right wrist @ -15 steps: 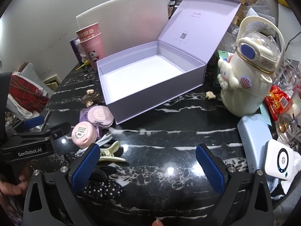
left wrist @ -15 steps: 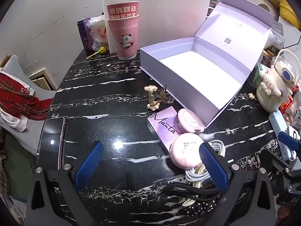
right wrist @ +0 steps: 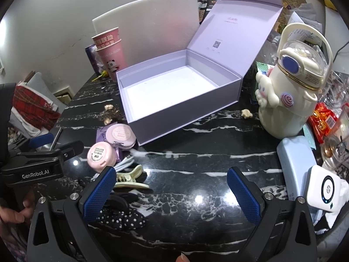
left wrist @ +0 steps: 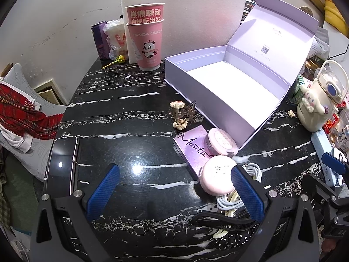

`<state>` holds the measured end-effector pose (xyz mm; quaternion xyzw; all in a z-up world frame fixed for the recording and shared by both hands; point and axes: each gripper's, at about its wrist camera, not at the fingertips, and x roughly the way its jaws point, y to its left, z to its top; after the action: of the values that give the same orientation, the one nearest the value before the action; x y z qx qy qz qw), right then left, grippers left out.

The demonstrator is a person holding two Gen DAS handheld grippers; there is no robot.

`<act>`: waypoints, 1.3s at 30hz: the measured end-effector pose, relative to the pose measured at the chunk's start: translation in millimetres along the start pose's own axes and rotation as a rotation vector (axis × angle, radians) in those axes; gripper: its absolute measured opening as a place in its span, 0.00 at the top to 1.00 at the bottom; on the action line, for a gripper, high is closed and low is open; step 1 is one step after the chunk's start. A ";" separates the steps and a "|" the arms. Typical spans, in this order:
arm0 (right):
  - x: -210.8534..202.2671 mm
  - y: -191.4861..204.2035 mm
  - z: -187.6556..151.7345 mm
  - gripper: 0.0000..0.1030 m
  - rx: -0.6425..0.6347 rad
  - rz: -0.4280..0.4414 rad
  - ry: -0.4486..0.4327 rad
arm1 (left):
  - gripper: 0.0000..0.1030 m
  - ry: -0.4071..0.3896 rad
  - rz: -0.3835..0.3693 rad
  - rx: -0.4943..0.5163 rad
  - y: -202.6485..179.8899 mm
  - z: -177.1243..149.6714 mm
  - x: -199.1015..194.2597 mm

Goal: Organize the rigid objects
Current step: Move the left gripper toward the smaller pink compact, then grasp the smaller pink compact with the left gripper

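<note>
Two pink round compacts [left wrist: 218, 180] beside one open lilac box [left wrist: 229, 91]; left gripper [left wrist: 174, 191] and right gripper [right wrist: 170, 193] jaws apart, empty.

No visible change since earlier frames.

Black bench [left wrist: 122, 113] veined in white is reflecting bright spots of overhead light. A scuffed white wall [left wrist: 54, 21] is rising behind it. A white foam board [left wrist: 196, 15] is leaning against that wall. At left, red plaid cloth [left wrist: 24, 113] is draping over a grey chair [left wrist: 15, 80].
</note>
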<state>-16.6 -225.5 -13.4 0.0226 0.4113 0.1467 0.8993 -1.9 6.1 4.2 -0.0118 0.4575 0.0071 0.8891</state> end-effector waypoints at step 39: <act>15.1 -13.6 -9.7 0.00 -0.016 0.060 0.016 | 0.10 0.031 -0.122 0.085 -28.9 -9.9 22.1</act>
<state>-11.2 -235.0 -33.1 0.0268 0.4163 0.1772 0.8914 3.6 -23.0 -19.1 -0.0021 0.4695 -0.0666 0.8804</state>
